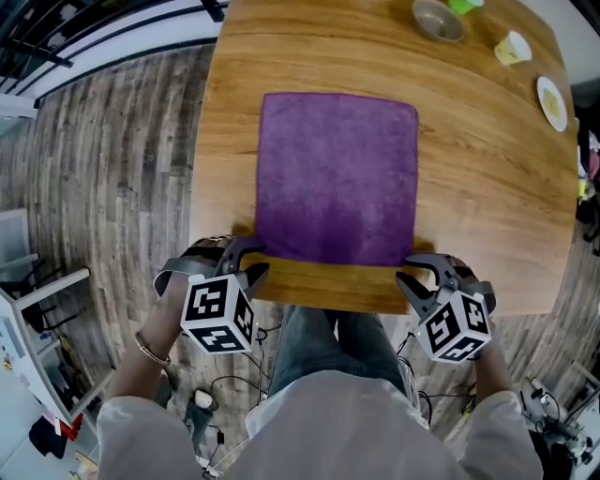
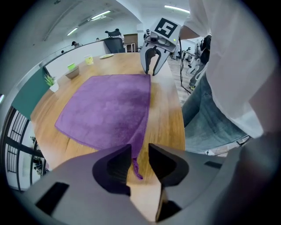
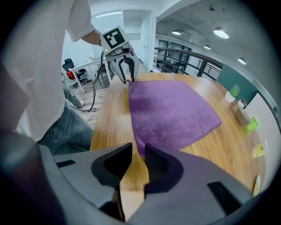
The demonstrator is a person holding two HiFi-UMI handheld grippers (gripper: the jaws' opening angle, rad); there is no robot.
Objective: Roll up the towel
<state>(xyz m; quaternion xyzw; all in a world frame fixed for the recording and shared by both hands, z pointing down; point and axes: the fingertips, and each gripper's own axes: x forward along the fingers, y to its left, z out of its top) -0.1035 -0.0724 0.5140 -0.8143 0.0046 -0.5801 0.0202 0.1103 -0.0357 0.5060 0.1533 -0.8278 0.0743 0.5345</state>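
The purple towel (image 1: pixel 337 178) lies flat just ahead of me. My left gripper (image 2: pixel 139 151) is a little open around one near corner. My right gripper (image 3: pixel 138 151) is a little open beside the other.

We count one purple towel (image 1: pixel 337 178), one wooden table (image 1: pixel 487 187), two grippers, the left gripper (image 1: pixel 248 255) and the right gripper (image 1: pixel 417 267), and toward the table's far right one bowl (image 1: pixel 438 19), one cup (image 1: pixel 513 47) and one plate (image 1: pixel 551 101).
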